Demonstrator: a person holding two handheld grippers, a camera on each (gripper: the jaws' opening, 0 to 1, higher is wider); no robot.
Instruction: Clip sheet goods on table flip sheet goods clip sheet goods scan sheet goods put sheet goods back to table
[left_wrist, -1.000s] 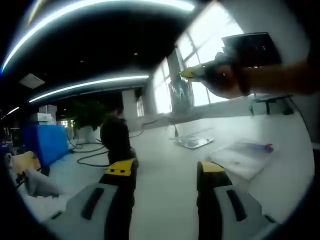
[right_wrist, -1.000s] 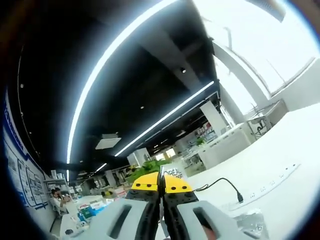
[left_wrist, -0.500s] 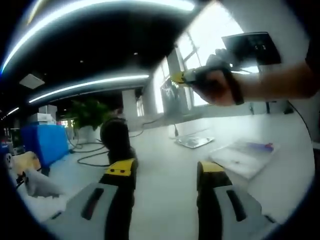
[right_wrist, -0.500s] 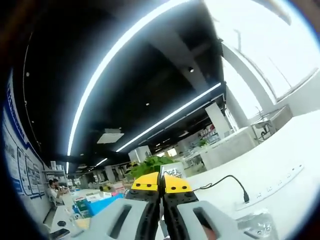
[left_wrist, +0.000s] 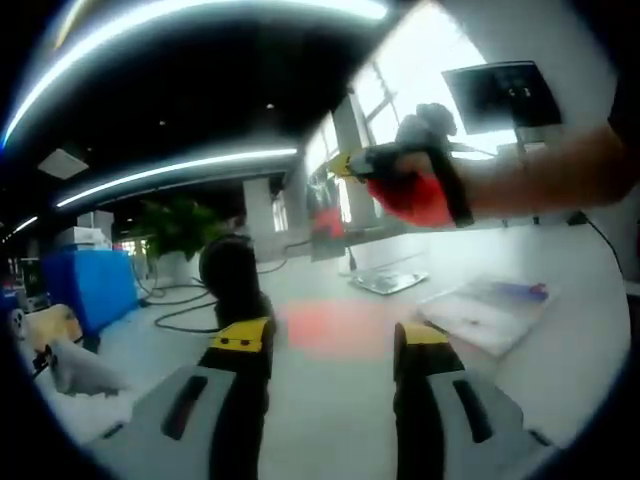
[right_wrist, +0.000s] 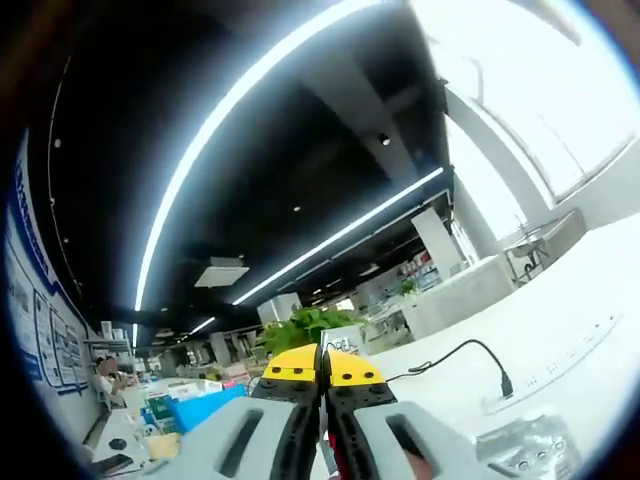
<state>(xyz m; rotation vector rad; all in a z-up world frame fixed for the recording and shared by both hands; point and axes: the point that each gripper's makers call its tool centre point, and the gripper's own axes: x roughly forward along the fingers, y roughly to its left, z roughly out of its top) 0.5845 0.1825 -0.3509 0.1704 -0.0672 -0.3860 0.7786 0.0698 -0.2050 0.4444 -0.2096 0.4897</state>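
Note:
My right gripper (left_wrist: 347, 164), held by a hand, comes into the left gripper view from the right, high above the white table (left_wrist: 330, 400). It is shut on a clear sheet bag (left_wrist: 327, 212), which hangs from it and glows red. A black scanner (left_wrist: 230, 272) stands on the table to the left, just below that bag. My left gripper (left_wrist: 331, 338) is open low over the table with nothing between its yellow-tipped jaws. In the right gripper view my right gripper (right_wrist: 322, 368) has its jaws pressed together, and a crinkled clear bag (right_wrist: 525, 446) shows at the lower right.
More clear sheet bags (left_wrist: 488, 314) lie on the table at the right, with another one (left_wrist: 388, 283) farther back. Black cables (left_wrist: 180, 308) run behind the scanner. A blue box (left_wrist: 88, 285) and a plant (left_wrist: 178, 226) stand at the left. A power strip (right_wrist: 550, 375) lies on the table.
My right gripper has carried the hanging bag leftward, closer to the scanner. A red light now falls on the bag, the hand and the table between my left jaws.

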